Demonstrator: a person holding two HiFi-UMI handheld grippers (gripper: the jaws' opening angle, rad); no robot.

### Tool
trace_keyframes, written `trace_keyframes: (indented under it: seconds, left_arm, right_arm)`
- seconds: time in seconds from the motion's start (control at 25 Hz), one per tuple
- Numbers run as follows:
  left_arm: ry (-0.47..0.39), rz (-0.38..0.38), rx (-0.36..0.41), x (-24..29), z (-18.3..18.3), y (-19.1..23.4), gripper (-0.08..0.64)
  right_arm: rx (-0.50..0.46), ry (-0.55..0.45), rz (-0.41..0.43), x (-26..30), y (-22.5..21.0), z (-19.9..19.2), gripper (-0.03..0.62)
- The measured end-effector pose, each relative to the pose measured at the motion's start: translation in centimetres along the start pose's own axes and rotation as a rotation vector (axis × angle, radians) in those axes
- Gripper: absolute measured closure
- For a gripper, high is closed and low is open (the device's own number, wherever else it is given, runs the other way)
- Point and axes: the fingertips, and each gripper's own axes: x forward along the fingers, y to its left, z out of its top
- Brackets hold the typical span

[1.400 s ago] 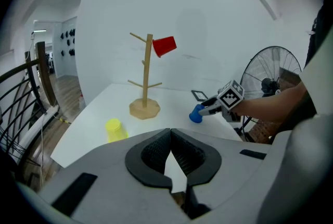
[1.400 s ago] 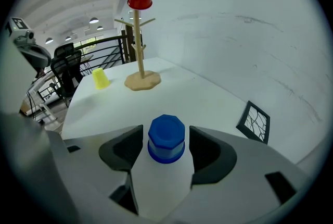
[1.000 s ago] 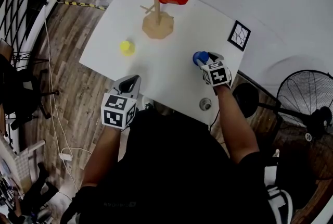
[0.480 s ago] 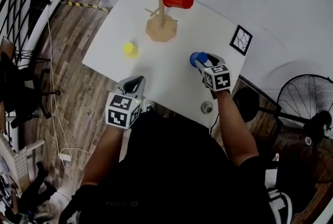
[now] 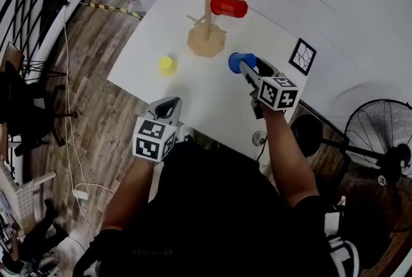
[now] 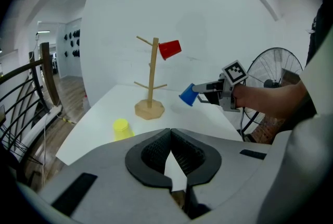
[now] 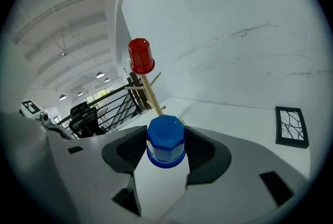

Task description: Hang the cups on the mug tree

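Note:
A wooden mug tree [image 5: 207, 37] [image 6: 150, 90] stands on the white table [image 5: 206, 98] with a red cup [image 5: 228, 4] [image 6: 170, 49] [image 7: 140, 56] hung on an upper peg. My right gripper [image 5: 248, 69] [image 7: 165, 151] is shut on a blue cup [image 5: 240, 62] [image 7: 165, 141] [image 6: 188, 94], held above the table to the right of the tree, its base pointing toward the tree. A yellow cup [image 5: 168, 65] [image 6: 122, 127] sits upside down on the table left of the tree. My left gripper [image 5: 166, 108] [image 6: 170, 158] hangs shut and empty near the table's near edge.
A black-framed square marker [image 5: 302, 57] [image 7: 291, 125] lies at the table's right side. A standing fan [image 5: 380, 134] [image 6: 273, 69] is on the floor to the right. Black railing [image 5: 26, 18] and a cable run along the wooden floor at left.
My right gripper has lifted the blue cup off the table and carried it up and toward the mug tree, rolling as it went. The left gripper stayed put.

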Motion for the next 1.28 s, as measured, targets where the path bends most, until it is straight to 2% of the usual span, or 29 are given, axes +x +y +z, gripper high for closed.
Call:
trace_keyframes:
  seconds: [0.32, 0.6, 0.84, 1.0, 1.28]
  left_arm:
    - [-0.011, 0.007, -0.009, -0.4, 0.0, 0.8, 0.545]
    - [-0.015, 0.015, -0.02, -0.7, -0.3, 1.5, 0.545]
    - [-0.014, 0.031, -0.034, -1.4, -0.8, 2.3, 0.545]
    - [-0.009, 0.046, -0.049, -2.0, -1.4, 2.9, 0.545]
    - [-0.012, 0.07, -0.066, -3.0, -1.9, 4.1, 0.545]
  right_arm:
    - [0.046, -0.104, 0.031, 1.8, 1.6, 4.1, 0.368]
    - [0.037, -0.19, -0.035, 3.4, 0.7, 7.4, 0.368]
    - [0.093, -0.172, -0.043, 6.3, -0.2, 6.3, 0.368]
    - [0.126, -0.119, -0.039, 8.3, -0.2, 4.6, 0.368]
    - [0.057, -0.02, -0.027, 11.0, 0.6, 2.5, 0.367]
